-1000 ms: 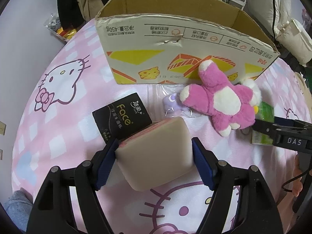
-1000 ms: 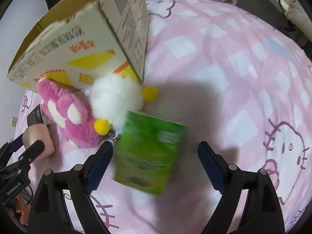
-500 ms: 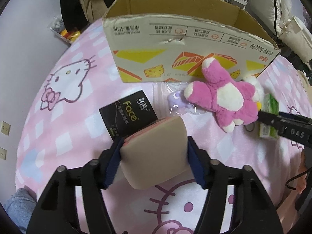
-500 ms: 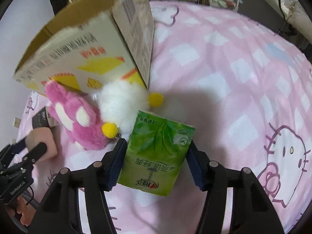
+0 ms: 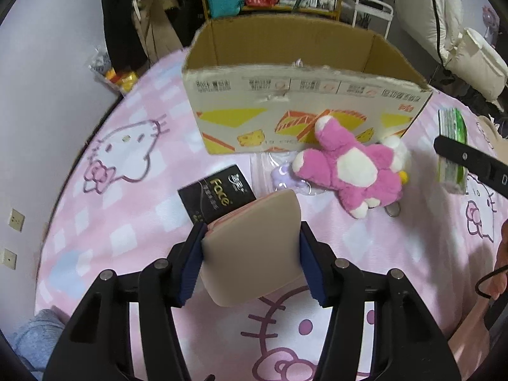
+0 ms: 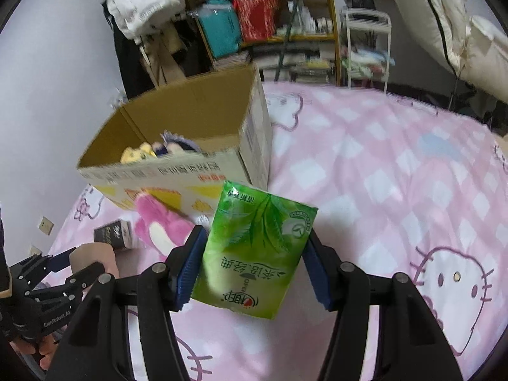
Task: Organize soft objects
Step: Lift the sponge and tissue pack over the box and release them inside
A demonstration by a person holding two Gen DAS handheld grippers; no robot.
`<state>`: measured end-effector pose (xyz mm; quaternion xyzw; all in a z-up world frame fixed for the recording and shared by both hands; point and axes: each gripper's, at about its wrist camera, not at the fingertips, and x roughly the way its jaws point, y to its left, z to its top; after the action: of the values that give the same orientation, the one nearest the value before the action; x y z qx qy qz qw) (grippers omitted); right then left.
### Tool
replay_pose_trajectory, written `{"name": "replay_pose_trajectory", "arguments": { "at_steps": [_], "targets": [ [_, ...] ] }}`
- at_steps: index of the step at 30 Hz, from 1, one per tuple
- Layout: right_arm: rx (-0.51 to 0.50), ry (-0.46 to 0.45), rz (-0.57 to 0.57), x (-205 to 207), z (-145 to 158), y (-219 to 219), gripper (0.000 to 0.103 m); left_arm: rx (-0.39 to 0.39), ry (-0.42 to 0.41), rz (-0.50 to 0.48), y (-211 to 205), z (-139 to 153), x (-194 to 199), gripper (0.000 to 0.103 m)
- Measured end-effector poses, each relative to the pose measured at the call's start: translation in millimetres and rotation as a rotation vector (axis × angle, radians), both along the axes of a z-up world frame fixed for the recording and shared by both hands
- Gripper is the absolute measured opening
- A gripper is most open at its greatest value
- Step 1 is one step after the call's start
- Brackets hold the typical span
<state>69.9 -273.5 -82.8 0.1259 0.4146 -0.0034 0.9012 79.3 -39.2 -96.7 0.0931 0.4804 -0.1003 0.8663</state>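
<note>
My left gripper [image 5: 250, 263] is shut on a beige foam block [image 5: 254, 247] and holds it above the pink bed cover. My right gripper [image 6: 254, 263] is shut on a green tissue pack [image 6: 257, 247], lifted off the bed; the pack also shows in the left wrist view [image 5: 452, 150]. An open cardboard box [image 5: 304, 108] stands ahead, with a yellow toy [image 6: 138, 154] and a dark-haired toy [image 6: 177, 144] inside. A pink plush [image 5: 349, 171], a white plush [image 5: 397, 150], a small purple toy [image 5: 282, 174] and a black tissue pack [image 5: 217, 189] lie in front of the box.
The pink Hello Kitty bed cover [image 6: 397, 174] spreads all round. Shelves with bags and books [image 6: 270, 25] and a white chair [image 6: 366, 41] stand behind the bed. A grey wall [image 5: 41, 79] is to the left. White bedding [image 5: 470, 50] lies far right.
Both grippers closed on their objects and rose: the left lifted the foam block, the right lifted the green tissue pack off the bed, bringing the box's inside into view.
</note>
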Motion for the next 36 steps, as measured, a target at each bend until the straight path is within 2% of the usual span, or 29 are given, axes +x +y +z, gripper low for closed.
{"name": "replay_pose_trajectory", "arguments": {
  "at_steps": [5, 8, 16, 21, 26, 29, 36],
  "targets": [
    [-0.06, -0.131, 0.019, -13.2, 20.1, 11.0, 0.064, -0.037, -0.099, 0.001, 4.8, 23.4, -13.6, 0.055],
    [-0.095, -0.213, 0.027, -21.8, 34.7, 18.1, 0.064, -0.059, -0.194, 0.001, 8.8, 41.5, -25.6, 0.055],
    [-0.087, -0.381, 0.024, -40.2, 65.2, 16.6, 0.064, -0.1, -0.434, -0.012, 14.2, 83.9, -59.1, 0.055],
    [-0.108, -0.455, -0.001, -49.5, 78.5, 18.0, 0.064, -0.106, -0.552, -0.019, 14.3, 102.5, -73.7, 0.055],
    [-0.107, -0.557, -0.026, -62.9, 97.3, 16.4, 0.064, -0.126, -0.624, -0.045, 13.2, 110.7, -83.3, 0.055],
    [-0.105, -0.578, -0.03, -65.6, 103.1, 16.1, 0.064, -0.155, -0.64, -0.051, 14.2, 118.3, -83.7, 0.055],
    [-0.112, -0.598, -0.014, -59.1, 116.7, 16.5, 0.064, -0.168, -0.699, -0.034, 16.9, 148.5, -82.7, 0.055]
  ]
}}
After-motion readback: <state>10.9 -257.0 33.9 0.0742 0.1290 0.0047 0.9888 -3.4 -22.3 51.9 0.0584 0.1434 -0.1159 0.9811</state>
